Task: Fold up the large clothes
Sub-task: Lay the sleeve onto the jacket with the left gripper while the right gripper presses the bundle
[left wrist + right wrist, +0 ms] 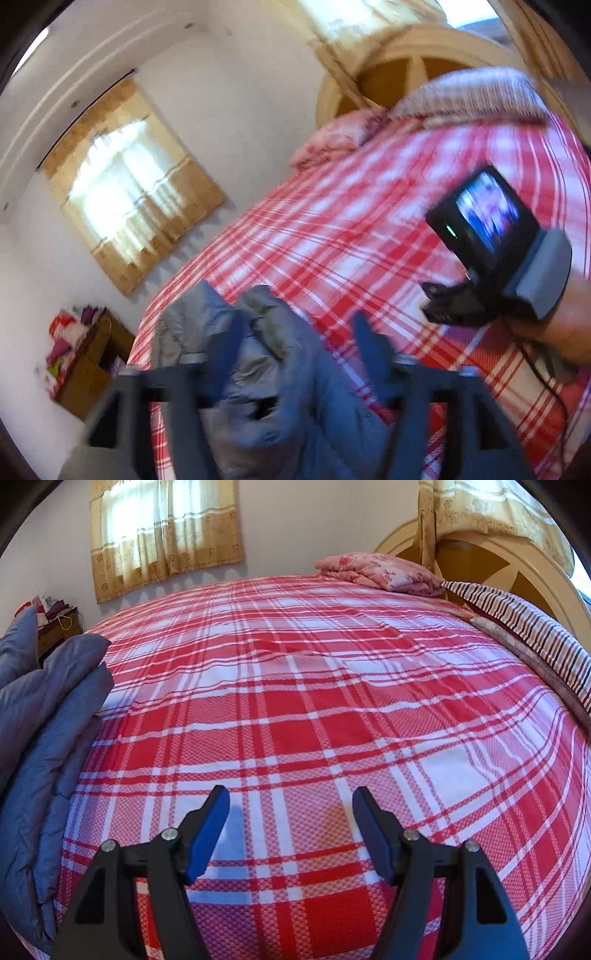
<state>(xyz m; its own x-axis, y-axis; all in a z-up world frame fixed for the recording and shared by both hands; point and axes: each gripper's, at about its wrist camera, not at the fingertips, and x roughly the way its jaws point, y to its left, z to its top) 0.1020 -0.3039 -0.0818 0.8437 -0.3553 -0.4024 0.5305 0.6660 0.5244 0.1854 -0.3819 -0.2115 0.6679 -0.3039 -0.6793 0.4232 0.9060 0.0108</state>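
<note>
A home bedroom: plaid-sheeted bed (295, 701), wooden headboard (517, 572), curtained window (166, 535)

The right gripper (290, 834) hangs over the red-and-white checked bedspread (295, 709) with its blue-padded fingers (207, 834) apart and nothing between them. At the left edge lies a bunched blue-grey padded garment (44, 709), probably a jacket, though only part shows. At the far end sit a folded pink floral quilt (380, 572), a striped pillow (524, 627) and a cream headboard (491, 557). Beige curtains (166, 535) cover the window.
</note>
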